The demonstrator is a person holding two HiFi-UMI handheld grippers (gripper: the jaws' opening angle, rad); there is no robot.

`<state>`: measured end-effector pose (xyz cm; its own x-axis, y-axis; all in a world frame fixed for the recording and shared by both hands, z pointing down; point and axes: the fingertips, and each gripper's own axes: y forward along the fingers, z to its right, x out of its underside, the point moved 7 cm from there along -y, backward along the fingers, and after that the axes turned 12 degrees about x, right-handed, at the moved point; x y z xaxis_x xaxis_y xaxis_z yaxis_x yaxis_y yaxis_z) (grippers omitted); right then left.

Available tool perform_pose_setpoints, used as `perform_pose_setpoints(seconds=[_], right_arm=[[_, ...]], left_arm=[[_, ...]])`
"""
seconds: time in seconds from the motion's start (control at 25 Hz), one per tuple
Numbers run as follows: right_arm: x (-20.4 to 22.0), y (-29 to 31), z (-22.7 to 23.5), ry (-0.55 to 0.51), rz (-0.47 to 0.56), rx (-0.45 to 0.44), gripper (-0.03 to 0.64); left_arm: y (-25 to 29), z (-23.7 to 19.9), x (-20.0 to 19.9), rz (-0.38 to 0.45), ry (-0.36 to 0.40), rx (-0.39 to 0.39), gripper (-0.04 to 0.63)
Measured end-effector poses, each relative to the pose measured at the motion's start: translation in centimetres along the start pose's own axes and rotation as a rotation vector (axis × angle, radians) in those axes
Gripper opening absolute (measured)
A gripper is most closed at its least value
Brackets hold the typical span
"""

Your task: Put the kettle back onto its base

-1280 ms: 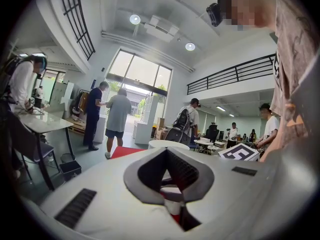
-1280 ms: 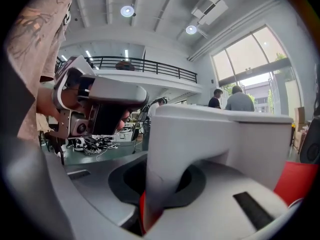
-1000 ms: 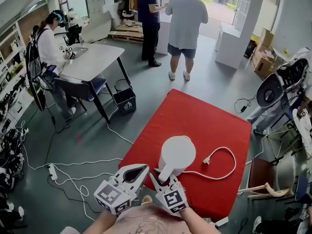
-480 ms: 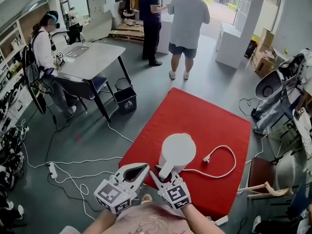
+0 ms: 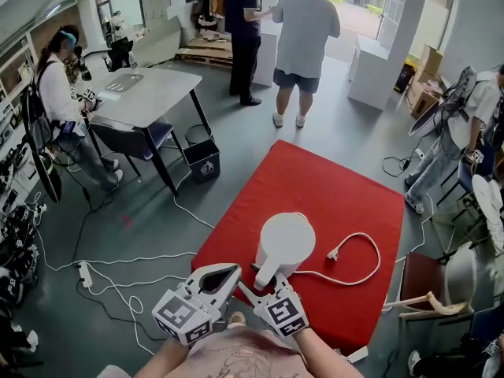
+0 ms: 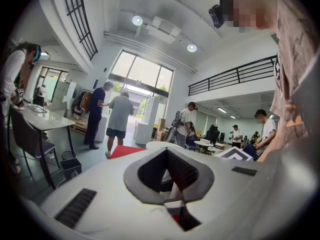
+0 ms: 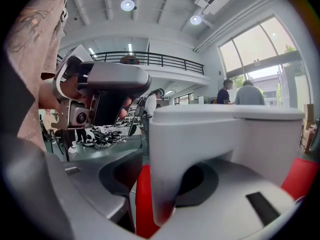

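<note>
A white kettle [image 5: 285,242] stands upright on the red table [image 5: 331,187], and a white cord [image 5: 370,250] runs out from under it, so its base is hidden. My right gripper [image 5: 260,283] sits at the kettle's handle [image 5: 266,274]. Its jaws have just been opening. In the right gripper view the handle [image 7: 170,164] stands between the spread jaws, with red showing in a gap on its left. The left gripper [image 5: 228,272] hovers beside it off the table's near corner, shut and holding nothing. In its own view the left gripper [image 6: 172,184] has the kettle's top [image 6: 165,145] just beyond it.
The cord's plug [image 5: 334,253] lies loose on the red cloth to the right of the kettle. Cables and a power strip [image 5: 83,275] lie on the floor at left. A grey desk [image 5: 146,93] and two standing people [image 5: 303,38] are farther off.
The right gripper's jaws have spread apart off the kettle handle. The kettle stays where it stood. The left gripper has not moved.
</note>
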<state>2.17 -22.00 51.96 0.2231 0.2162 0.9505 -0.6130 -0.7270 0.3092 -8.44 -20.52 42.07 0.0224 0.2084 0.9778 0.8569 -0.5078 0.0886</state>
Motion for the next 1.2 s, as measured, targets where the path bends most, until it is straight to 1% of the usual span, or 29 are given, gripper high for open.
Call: perform_pose_setpoints(seconds=[0.24, 0.48, 0.68, 0.88, 0.92, 1.0, 1.04, 1.08, 1.12, 1.2], right_arm=[[0.7, -1.1, 0.5, 0.016, -0.007, 0.02, 0.224], [0.8, -2.9, 1.5, 0.031, -0.009, 0.063, 0.223], [1.6, -5.2, 2.5, 0.036, -0.014, 0.092, 0.224], [1.1, -8.5, 3.3, 0.043, 0.005, 0.142, 0.222], [0.8, -9.2, 3.3, 0.05, 0.017, 0.153, 0.203], [0.1, -10.8, 3.4, 0.097, 0.057, 0.175, 0.192], [-0.4, -11.6, 3.6, 0.126, 0.083, 0.192, 0.167], [-0.7, -12.3, 3.8, 0.149, 0.109, 0.213, 0.139], [-1.0, -12.9, 3.9, 0.163, 0.127, 0.231, 0.009], [-1.3, -13.6, 4.0, 0.166, 0.135, 0.241, 0.005]], left_arm=[[0.2, 0.6, 0.3, 0.001, -0.001, 0.009, -0.015], [0.9, 1.2, 0.2, 0.005, -0.005, 0.029, -0.015], [1.9, 2.1, 0.5, 0.0, -0.002, 0.053, -0.016], [2.5, 2.4, 0.5, 0.005, -0.005, 0.07, -0.015], [2.5, 2.5, 0.6, 0.006, -0.006, 0.072, -0.016], [2.6, 2.5, 0.7, 0.01, -0.008, 0.076, -0.015], [2.7, 2.6, 0.7, 0.01, -0.008, 0.08, -0.015], [2.8, 2.7, 0.6, 0.009, -0.007, 0.084, -0.015], [2.9, 2.8, 0.6, 0.008, -0.007, 0.088, -0.015], [3.2, 3.1, 0.5, 0.006, -0.01, 0.099, -0.015]])
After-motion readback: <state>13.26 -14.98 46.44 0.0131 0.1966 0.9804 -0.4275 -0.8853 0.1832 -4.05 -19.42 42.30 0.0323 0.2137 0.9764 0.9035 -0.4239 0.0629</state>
